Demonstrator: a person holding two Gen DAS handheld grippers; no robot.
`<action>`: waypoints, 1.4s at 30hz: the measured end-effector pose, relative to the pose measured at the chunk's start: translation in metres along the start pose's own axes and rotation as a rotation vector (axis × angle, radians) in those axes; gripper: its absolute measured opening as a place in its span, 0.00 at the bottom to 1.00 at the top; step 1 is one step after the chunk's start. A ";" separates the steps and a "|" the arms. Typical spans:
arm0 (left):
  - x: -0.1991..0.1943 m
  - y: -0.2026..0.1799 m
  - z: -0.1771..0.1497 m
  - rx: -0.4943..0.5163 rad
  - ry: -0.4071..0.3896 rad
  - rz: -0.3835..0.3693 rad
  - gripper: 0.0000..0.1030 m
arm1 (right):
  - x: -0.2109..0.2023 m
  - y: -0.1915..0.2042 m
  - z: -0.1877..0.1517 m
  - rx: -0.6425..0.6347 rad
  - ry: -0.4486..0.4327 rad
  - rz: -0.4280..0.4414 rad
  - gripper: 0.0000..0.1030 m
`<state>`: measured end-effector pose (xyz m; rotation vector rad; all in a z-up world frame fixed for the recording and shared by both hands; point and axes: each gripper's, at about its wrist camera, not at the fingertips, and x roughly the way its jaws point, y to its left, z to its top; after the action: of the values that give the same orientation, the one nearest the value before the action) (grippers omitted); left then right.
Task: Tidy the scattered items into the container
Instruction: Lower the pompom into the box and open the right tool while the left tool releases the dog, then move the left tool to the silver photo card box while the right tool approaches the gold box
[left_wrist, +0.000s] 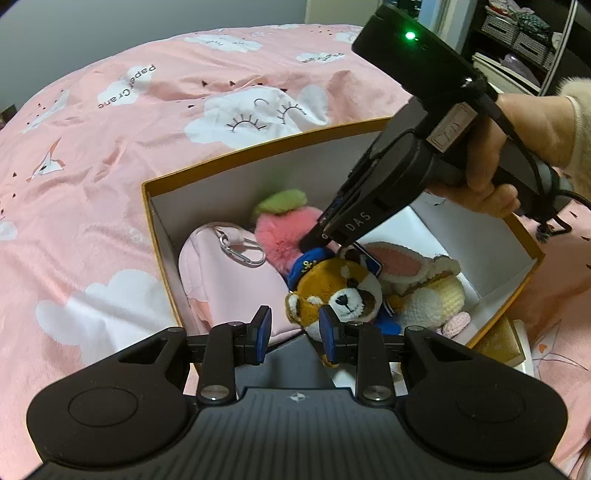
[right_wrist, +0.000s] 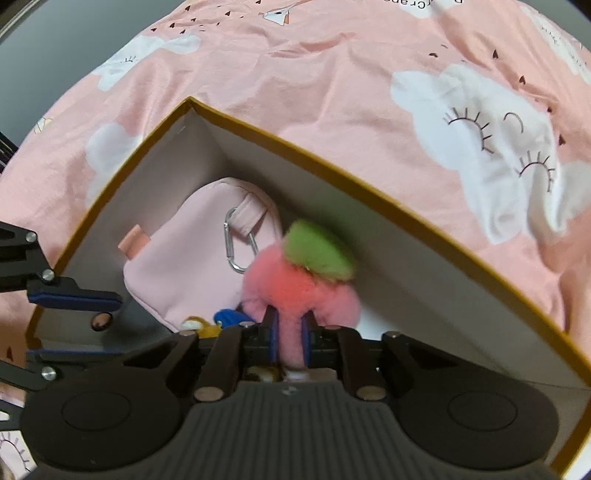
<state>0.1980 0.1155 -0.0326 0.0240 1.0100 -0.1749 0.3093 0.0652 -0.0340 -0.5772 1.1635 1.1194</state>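
An open cardboard box (left_wrist: 236, 158) with an orange rim and white inside stands on the bed. It also shows in the right wrist view (right_wrist: 406, 206). Inside lie a pink pouch (left_wrist: 229, 280) with a carabiner, a bear plush (left_wrist: 340, 291) in a blue sailor cap, and a cream rabbit plush (left_wrist: 424, 291). My right gripper (right_wrist: 290, 332) is shut on a fluffy pink peach plush (right_wrist: 306, 280) with a green leaf, held inside the box near its far wall. The peach also shows in the left wrist view (left_wrist: 284, 229). My left gripper (left_wrist: 295, 332) is open and empty over the box's near edge.
The pink bedsheet (left_wrist: 110, 166) with white clouds surrounds the box. A gold and white object (left_wrist: 506, 343) lies by the box's right corner. Shelves with baskets (left_wrist: 517, 33) stand at the far right. My left gripper's fingers (right_wrist: 74, 295) reach over the box's left rim.
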 end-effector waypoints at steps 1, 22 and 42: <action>0.000 0.000 0.000 -0.003 0.000 0.006 0.32 | 0.005 -0.002 0.003 0.001 -0.002 -0.002 0.12; -0.055 -0.019 -0.007 -0.089 -0.083 0.080 0.37 | -0.055 0.021 -0.028 -0.005 -0.189 -0.118 0.36; -0.084 -0.053 -0.097 -0.457 -0.083 0.087 0.70 | -0.126 0.077 -0.188 0.193 -0.602 -0.095 0.53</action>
<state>0.0643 0.0845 -0.0100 -0.3522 0.9453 0.1360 0.1618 -0.1116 0.0312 -0.1225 0.6996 0.9892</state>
